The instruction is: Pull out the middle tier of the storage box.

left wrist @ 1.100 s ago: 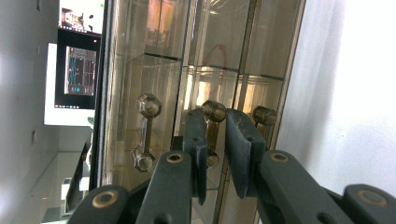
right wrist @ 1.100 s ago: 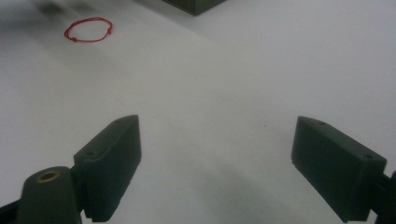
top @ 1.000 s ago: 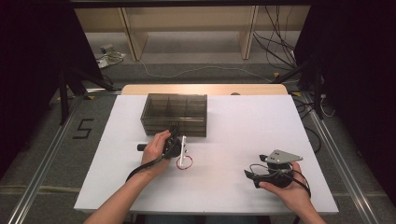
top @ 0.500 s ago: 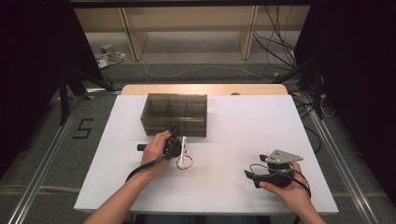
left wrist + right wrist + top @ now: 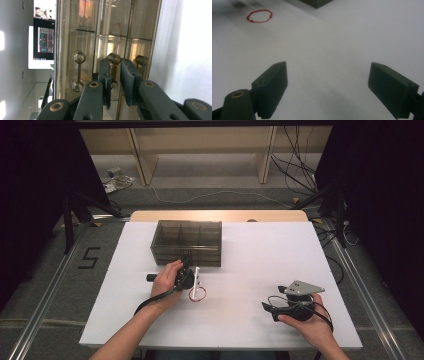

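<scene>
Right tongs [image 5: 272,310] rest released on the bench [image 5: 260,270], well apart from the work. Left tongs [image 5: 115,75] are clenched on the middle drawer handle [image 5: 114,58] of the clear drawer box [image 5: 186,241] farther back. Step in hand: opening that drawer. Next move likely calls for a straight, level pull toward the person.

Even overhead light leaves the white surface [image 5: 260,270] bright against dark surroundings, warm glare streaks the clear drawer box [image 5: 107,37] in the left gripper view, and the right gripper view is soft, with faint shadows.
</scene>
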Tool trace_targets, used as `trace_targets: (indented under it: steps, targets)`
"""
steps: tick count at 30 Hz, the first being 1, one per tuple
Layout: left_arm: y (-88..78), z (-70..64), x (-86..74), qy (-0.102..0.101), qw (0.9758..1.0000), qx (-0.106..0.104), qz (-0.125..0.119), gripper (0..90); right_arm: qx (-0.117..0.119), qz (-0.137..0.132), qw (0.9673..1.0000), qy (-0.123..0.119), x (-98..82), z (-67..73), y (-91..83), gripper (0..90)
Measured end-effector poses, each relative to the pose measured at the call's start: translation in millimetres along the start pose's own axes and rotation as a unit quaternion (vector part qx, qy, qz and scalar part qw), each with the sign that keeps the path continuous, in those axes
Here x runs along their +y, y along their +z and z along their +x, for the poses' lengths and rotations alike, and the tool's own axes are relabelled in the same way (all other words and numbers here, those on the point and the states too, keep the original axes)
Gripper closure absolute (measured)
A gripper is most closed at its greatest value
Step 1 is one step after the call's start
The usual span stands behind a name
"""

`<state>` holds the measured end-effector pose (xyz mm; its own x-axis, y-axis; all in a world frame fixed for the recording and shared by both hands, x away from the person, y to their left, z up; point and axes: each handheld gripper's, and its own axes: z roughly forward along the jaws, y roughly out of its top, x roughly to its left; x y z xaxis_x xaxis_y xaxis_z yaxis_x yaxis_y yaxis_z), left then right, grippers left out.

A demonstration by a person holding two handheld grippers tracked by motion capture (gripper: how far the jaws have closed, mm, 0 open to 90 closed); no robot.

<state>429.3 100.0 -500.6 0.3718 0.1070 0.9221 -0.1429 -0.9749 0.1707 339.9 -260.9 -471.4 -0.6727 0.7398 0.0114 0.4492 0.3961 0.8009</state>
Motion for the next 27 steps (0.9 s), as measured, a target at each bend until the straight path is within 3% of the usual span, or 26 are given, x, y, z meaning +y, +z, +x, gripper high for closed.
trace_targets:
  steps: [27]
  targets:
    - [-6.4,4.5,0.4,-0.007,0.9998,-0.017,-0.001,80.1,-0.001,-0.002,1.0,0.002,0.2,-0.1,0.1,16.6]
